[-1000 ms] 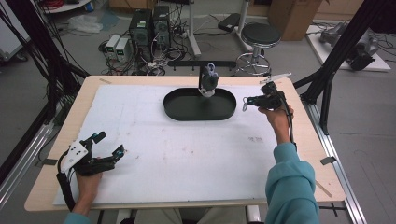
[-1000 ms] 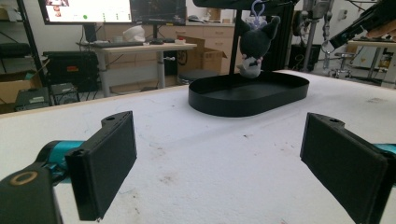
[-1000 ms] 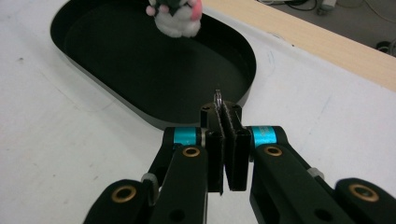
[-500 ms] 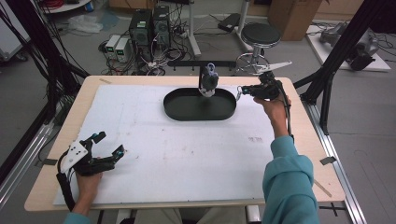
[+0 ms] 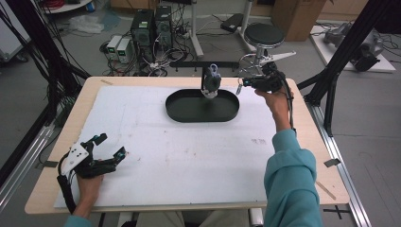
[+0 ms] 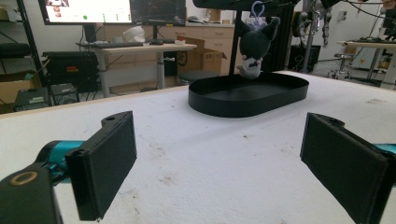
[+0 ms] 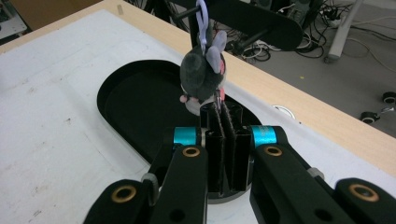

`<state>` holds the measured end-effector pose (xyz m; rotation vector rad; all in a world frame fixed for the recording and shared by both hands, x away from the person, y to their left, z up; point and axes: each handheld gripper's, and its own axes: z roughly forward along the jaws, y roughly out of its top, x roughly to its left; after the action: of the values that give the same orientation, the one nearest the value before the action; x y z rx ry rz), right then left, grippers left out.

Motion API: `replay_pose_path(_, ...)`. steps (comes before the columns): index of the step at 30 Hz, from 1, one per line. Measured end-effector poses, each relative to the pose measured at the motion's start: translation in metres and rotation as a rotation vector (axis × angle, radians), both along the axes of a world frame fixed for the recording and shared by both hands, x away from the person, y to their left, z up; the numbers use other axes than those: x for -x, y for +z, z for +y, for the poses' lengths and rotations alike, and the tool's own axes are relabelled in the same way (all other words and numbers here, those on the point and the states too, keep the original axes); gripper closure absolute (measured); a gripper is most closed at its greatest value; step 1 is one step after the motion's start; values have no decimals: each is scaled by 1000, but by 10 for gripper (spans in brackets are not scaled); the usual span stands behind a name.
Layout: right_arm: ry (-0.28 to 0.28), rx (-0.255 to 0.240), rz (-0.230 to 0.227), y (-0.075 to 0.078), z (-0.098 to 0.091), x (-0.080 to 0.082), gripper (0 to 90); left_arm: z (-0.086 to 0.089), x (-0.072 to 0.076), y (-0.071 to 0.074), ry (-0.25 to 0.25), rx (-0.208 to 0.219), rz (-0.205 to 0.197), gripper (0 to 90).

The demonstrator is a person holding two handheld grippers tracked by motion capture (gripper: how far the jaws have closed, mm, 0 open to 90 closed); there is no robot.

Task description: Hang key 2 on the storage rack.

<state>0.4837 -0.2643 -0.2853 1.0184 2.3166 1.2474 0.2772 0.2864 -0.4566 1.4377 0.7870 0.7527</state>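
High view: black oval tray (image 5: pixel 189 111) at the far middle of the white-covered worktop (image 5: pixel 189 156), a dark plush toy (image 5: pixel 211 82) hanging over its far rim; right hand-held gripper (image 5: pixel 242 85) held just right of the toy, left hand-held gripper (image 5: pixel 109 147) low at the near left corner, well apart from the tray. Left gripper view: jaws spread wide with nothing between them, tray (image 6: pixel 247 95) and plush toy (image 6: pixel 254 44) beyond. Right gripper view: right hand-held gripper (image 7: pixel 224 109) with jaws pressed together on a thin tag or cord just under the plush toy (image 7: pixel 203 74), above the tray (image 7: pixel 135 107).
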Motion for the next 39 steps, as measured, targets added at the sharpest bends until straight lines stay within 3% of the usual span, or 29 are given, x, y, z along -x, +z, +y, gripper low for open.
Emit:
replay_pose_path(22, 37, -5, -25, 18, 18, -24, 889, 0, 0, 0, 0, 5, 2, 110)
replay_pose_path(27, 46, -14, 3, 19, 21, -30, 888, 0, 0, 0, 1, 5, 3, 110)
replay_pose_path(30, 56, -17, -10, 22, 23, -34, 888, 0, 0, 0, 1, 5, 3, 109)
replay_pose_path(39, 58, -12, 15, 16, 24, -42, 888, 0, 0, 0, 1, 2, 1, 110)
